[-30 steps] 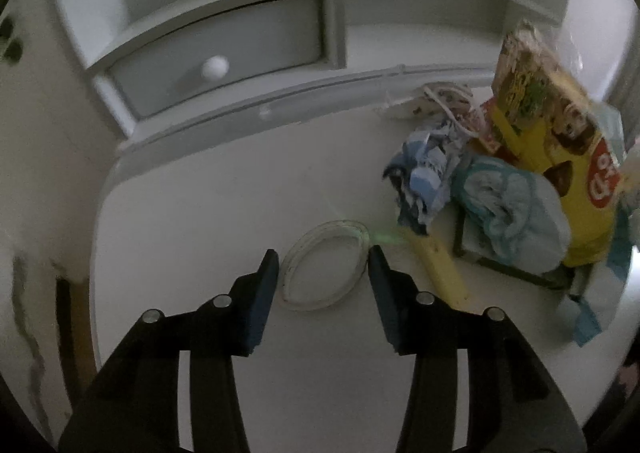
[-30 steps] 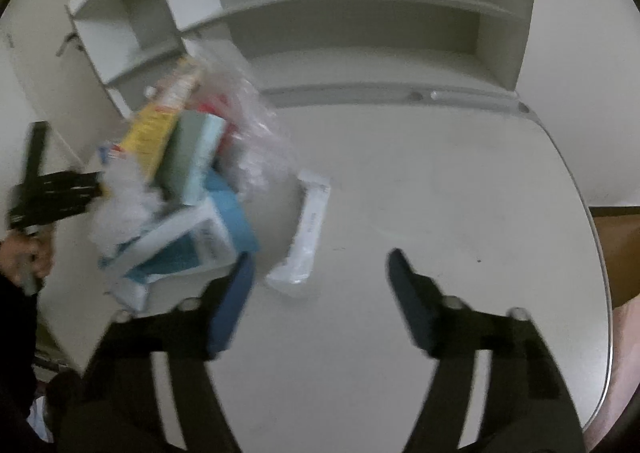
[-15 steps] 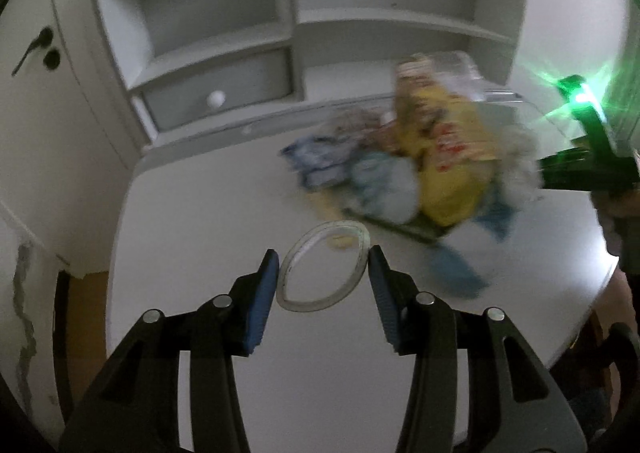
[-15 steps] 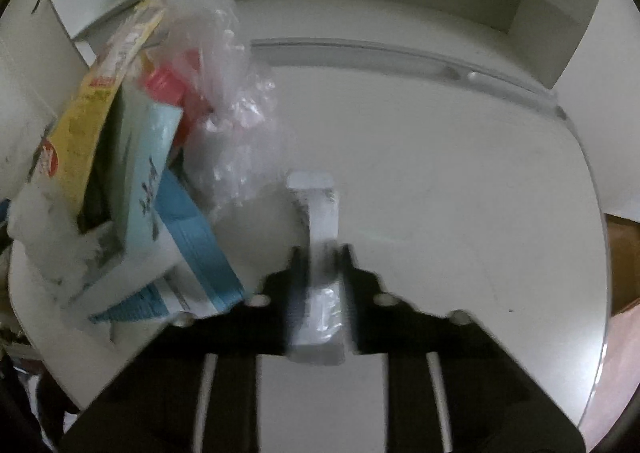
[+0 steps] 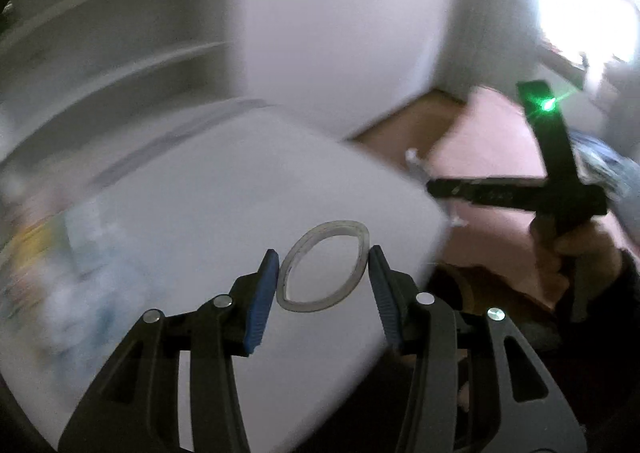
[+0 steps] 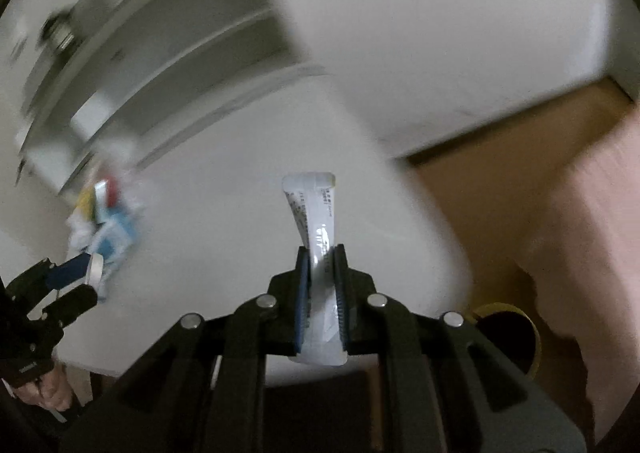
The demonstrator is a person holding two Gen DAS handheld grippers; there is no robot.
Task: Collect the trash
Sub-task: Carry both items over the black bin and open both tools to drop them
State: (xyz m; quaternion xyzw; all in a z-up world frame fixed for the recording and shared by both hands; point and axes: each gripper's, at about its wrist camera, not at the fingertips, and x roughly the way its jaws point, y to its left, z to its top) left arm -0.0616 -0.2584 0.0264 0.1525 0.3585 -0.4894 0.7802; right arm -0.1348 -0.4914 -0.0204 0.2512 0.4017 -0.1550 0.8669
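A clear plastic ring (image 5: 340, 225) is pinched, slightly squashed, between the blue pads of my left gripper (image 5: 323, 253), above the white table (image 5: 200, 193) near its right corner. My right gripper (image 6: 321, 253) is shut on a long white wrapper (image 6: 314, 205) that sticks up past its fingertips, over the table's edge. In the left wrist view the right gripper (image 5: 516, 193) shows at the right with the wrapper's end (image 5: 416, 165). The trash pile (image 6: 104, 213) lies far left, blurred.
A white shelf unit (image 6: 168, 53) stands at the table's back. Past the table's right edge are wooden floor (image 6: 500, 157) and a pink rug (image 6: 580, 233). A round dark opening with a yellow rim (image 6: 508, 309) sits below the table corner. Both views are motion-blurred.
The right gripper closed on the white wrapper and lifted it off the table. Both grippers swung right, away from the trash pile to the table's right edge. The ring stayed between the left pads.
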